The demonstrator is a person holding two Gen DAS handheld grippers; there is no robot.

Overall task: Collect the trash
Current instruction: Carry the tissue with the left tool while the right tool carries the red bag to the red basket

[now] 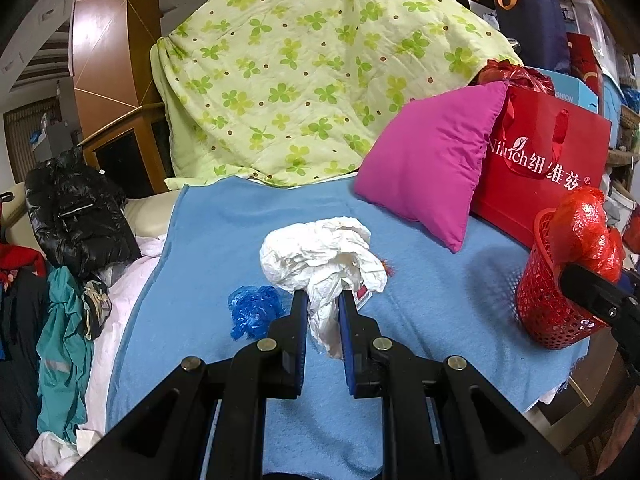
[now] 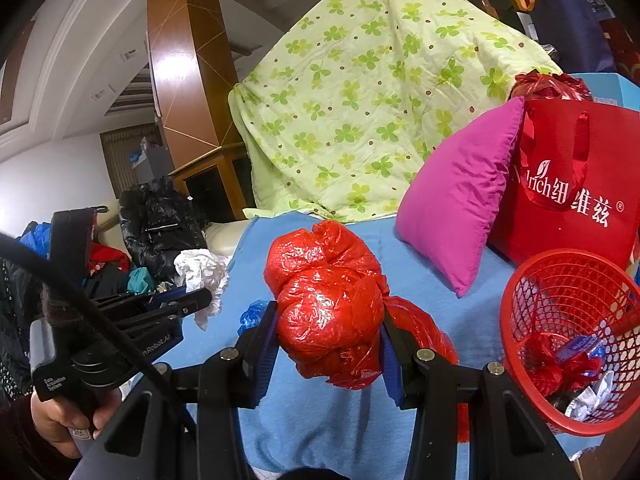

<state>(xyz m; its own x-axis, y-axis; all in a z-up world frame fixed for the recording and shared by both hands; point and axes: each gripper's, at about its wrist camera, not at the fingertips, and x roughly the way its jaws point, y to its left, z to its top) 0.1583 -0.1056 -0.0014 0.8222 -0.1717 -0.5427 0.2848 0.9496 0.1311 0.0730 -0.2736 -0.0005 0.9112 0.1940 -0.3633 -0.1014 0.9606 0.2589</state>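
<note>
Right gripper clamps red bag left of basket; left gripper pinches tissue. Slack film may slip, missing basket.

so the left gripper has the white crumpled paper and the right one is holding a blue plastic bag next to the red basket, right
Not quite. The right gripper is clamped on a red plastic bag, not a blue one, as the right wrist view shows. The rest holds: the left gripper grips the white crumpled paper, and the red basket stands beside the bag.
</note>
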